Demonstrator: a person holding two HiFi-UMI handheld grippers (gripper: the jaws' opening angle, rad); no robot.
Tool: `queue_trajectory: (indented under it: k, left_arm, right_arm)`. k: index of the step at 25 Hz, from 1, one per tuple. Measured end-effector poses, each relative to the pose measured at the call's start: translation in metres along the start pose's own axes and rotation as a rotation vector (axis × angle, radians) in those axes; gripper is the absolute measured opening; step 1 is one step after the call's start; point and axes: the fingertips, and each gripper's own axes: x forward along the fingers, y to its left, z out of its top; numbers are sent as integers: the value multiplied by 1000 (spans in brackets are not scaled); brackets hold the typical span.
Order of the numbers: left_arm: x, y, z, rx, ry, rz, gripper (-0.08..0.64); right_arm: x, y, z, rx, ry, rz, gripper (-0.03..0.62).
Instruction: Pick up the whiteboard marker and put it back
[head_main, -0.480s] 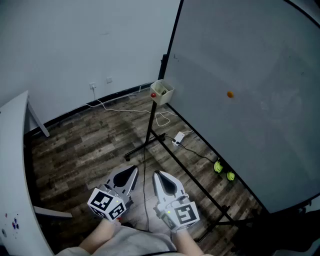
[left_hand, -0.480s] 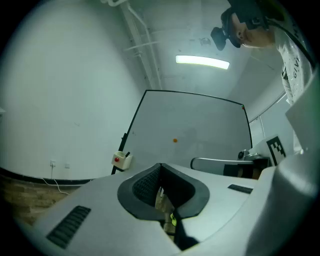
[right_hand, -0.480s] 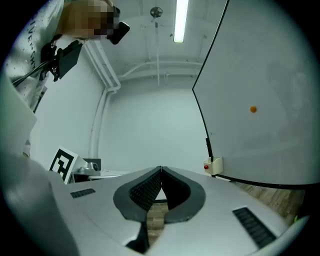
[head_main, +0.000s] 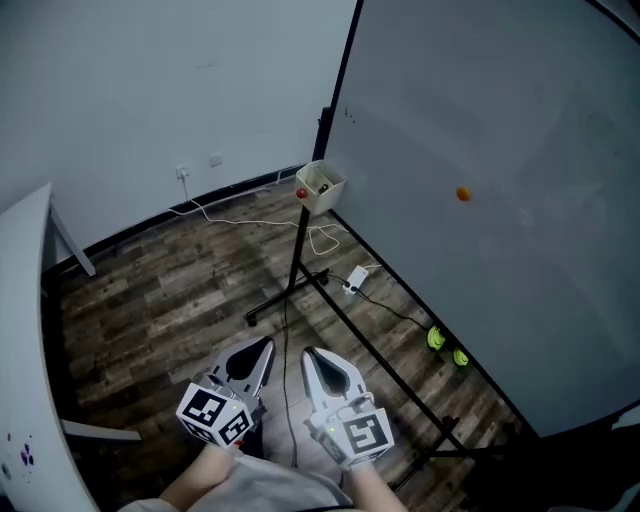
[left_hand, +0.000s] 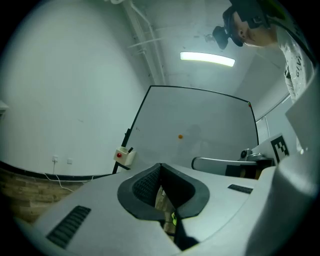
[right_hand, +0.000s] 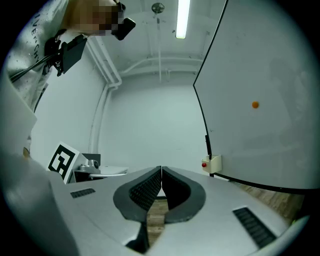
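A big whiteboard (head_main: 500, 150) stands at the right on a black stand. At its left edge hangs a small cream holder (head_main: 322, 186) with a red dot. A dark thin thing, which may be the whiteboard marker (left_hand: 130, 150), sticks up out of the holder (left_hand: 124, 155). Both grippers are low in the head view, far from the holder and pointing level toward it. My left gripper (head_main: 266, 344) is shut with nothing between its jaws (left_hand: 160, 167). Beside it, my right gripper (head_main: 308, 352) is shut and empty too (right_hand: 161, 170). The holder (right_hand: 214, 163) also shows in the right gripper view.
An orange magnet (head_main: 463, 194) sticks on the board. The stand's black legs (head_main: 288, 292) cross the wooden floor, with a white power strip (head_main: 357, 276), cables and two yellow-green castors (head_main: 437, 338) near them. A white table edge (head_main: 25, 330) runs along the left.
The head view has shifted slightly. Both grippers stay shut and keep about the same place.
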Motion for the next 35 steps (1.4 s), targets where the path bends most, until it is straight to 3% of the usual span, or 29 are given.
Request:
queue_trajectory:
  k: [6, 15, 22, 29, 35]
  left_arm:
    - [52, 31, 10, 12, -8, -37, 14]
    - [149, 114, 43, 54, 11, -104, 14]
    - [214, 177, 54, 48, 41, -183, 14]
    - [250, 236, 60, 31, 51, -222, 14]
    - [267, 258, 52, -6, 57, -238, 14]
  right_arm:
    - [45, -39, -4, -3, 8, -33, 20]
    - [159, -100, 12, -35, -15, -90, 20]
    - [242, -140, 3, -11, 49, -152, 20]
    - [298, -170, -3, -23, 32, -228, 21]
    - [314, -188, -9, -22, 52, -281, 21]
